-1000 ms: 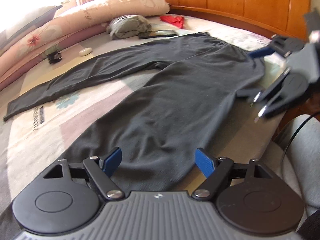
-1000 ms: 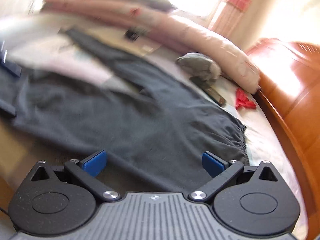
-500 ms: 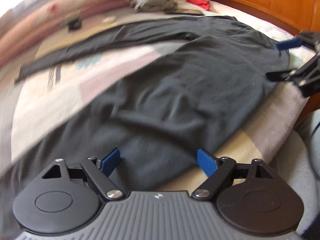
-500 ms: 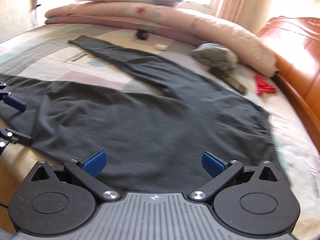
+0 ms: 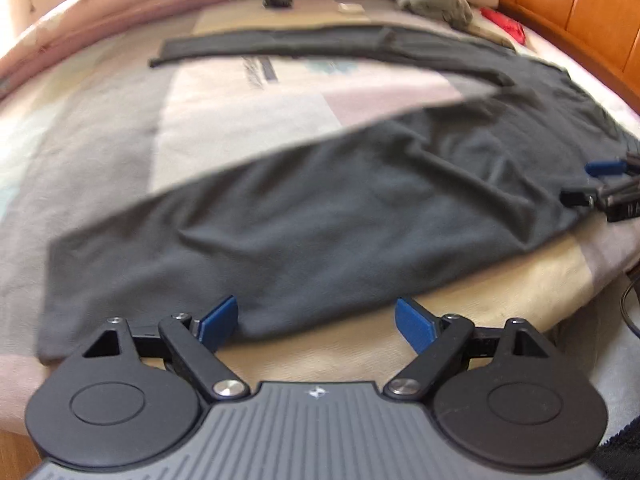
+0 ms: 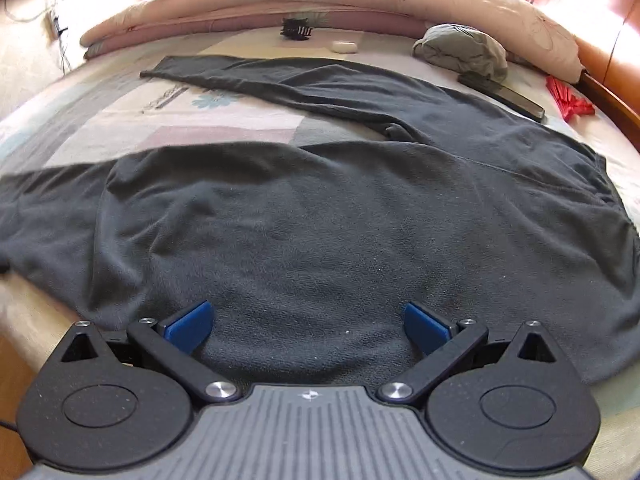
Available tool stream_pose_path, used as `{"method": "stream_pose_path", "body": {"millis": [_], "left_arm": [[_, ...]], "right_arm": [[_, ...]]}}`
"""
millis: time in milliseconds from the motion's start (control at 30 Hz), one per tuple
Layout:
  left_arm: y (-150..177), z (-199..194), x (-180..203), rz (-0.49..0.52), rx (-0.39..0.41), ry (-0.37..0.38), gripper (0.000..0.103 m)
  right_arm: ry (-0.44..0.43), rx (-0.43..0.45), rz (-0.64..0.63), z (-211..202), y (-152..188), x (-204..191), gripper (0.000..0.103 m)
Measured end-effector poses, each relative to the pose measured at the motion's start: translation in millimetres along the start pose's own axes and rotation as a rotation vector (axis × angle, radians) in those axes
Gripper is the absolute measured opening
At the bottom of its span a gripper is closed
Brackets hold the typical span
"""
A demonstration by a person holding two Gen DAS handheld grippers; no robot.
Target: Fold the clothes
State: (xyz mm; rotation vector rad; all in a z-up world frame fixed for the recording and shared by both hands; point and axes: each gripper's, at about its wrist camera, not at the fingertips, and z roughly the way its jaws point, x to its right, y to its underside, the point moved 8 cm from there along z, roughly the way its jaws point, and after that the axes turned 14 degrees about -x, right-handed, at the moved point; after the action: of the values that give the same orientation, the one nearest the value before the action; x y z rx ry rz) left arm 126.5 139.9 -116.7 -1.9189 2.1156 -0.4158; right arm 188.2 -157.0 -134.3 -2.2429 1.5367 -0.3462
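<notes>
dark grey cotton trousers (image 6: 340, 216) lie flat; we see both grippers (image 5: 316, 320) (image 6: 308, 322) wide apart, empty; only left view shows the right gripper (image 5: 600, 184).

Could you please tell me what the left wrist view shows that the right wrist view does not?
Only the left wrist view shows the right gripper, open at the trousers' right edge, and the left gripper, open. Only the right wrist view shows a dark flat bar beside the grey bundle. Both share the trousers, bedspread, bundle and red item.
</notes>
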Motion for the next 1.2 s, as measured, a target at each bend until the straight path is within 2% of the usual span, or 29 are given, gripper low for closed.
{"method": "stream_pose_path", "body": {"millis": [133,200,333,400,567,700,800,1000,1133,1200], "left_arm": [[-16.0,0.3,-26.4,-0.093,0.048,-0.023,0.086],[-13.9,9.3,-37.7,-0.121,0.025,-0.048,0.086],[14.7,13.5,-55.4,-0.167,-0.049,-0.036,0.092],[16.8,8.4,-62.6,-0.179,-0.067,-0.070,0.092],[-14.2,4.4,-81.5,-0.209,-0.003,-0.100,0.092],[-39.9,14.9,-84.7,-0.194,0.010,-0.160,0.092],[-45.2,25.4,-84.8,-0.193,-0.004,-0.144,0.092],[-35.0,32.3,-94.4,-0.241,-0.014,-0.106,0.092],[-25.8,29.0,-116.2,-0.289,-0.015,-0.125,0.093],[-22.0,26.2,-129.2,-0.331,-0.020,-0.160,0.094]], "right_arm": [[0.011,-0.006,0.014,1.1,-0.8,-1.2,0.103],[0.013,-0.005,0.019,0.5,0.4,-0.9,0.103],[0.017,0.002,0.029,0.4,1.9,-0.2,0.103],[0.021,0.003,0.036,0.6,1.8,-0.3,0.103],[0.024,0.002,0.041,0.6,1.3,0.1,0.103],[0.028,0.005,0.046,0.5,1.8,-0.1,0.103],[0.030,0.004,0.048,0.6,1.9,-0.3,0.103],[0.028,0.004,0.047,0.3,2.6,0.2,0.103],[0.026,0.005,0.045,0.2,2.7,0.4,0.103],[0.027,0.004,0.045,0.1,2.5,0.3,0.103]]}}
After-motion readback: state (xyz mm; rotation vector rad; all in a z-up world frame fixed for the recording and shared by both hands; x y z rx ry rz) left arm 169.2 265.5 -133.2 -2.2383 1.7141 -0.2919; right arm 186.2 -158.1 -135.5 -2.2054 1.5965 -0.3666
